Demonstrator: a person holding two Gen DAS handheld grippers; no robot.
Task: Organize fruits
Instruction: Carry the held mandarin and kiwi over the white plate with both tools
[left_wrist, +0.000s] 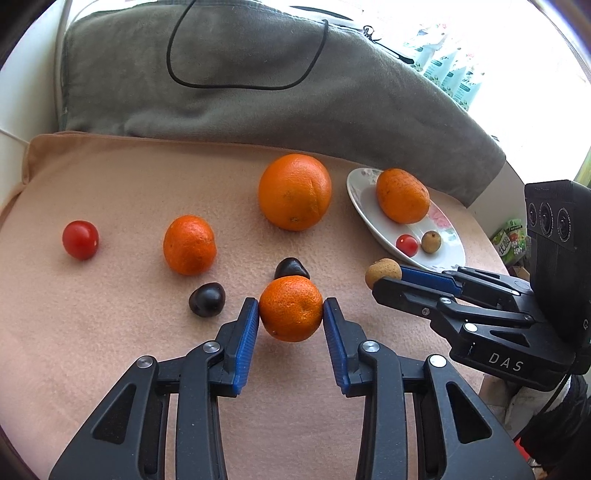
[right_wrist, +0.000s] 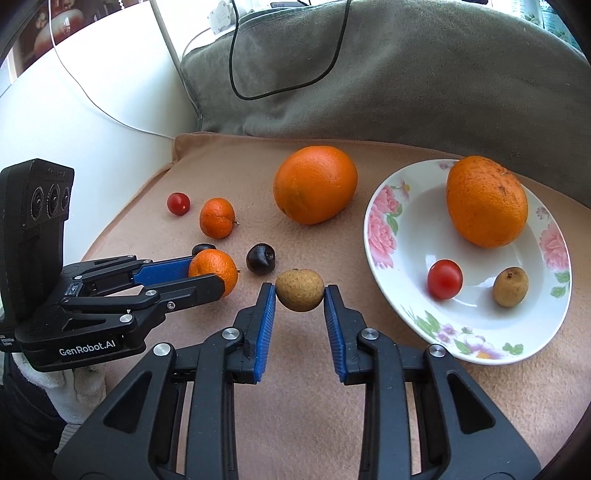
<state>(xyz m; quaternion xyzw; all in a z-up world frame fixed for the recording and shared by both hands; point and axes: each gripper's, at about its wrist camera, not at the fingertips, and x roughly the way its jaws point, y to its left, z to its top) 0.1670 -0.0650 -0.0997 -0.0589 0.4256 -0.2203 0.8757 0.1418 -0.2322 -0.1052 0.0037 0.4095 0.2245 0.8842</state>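
Jaws of left gripper (left_wrist: 291, 309) clamp dimpled mandarin (left_wrist: 291, 308); right gripper (right_wrist: 300, 291) jaws clamp rough round longan (right_wrist: 300, 290).

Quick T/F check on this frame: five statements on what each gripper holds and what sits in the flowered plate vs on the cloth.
1. The left gripper is shut on a small orange mandarin. True.
2. The right gripper holds a red cherry tomato. False: it grips a small tan-brown round longan.
3. The white flowered ceramic plate holds three fruits. True: a big speckled orange, a red cherry tomato and a second brown longan.
4. Both dark purple cherries are in the plate. False: each dark cherry lies on the peach fleece cloth.
5. The largest smooth orange lies in the plate. False: it lies on the cloth, beside the plate.
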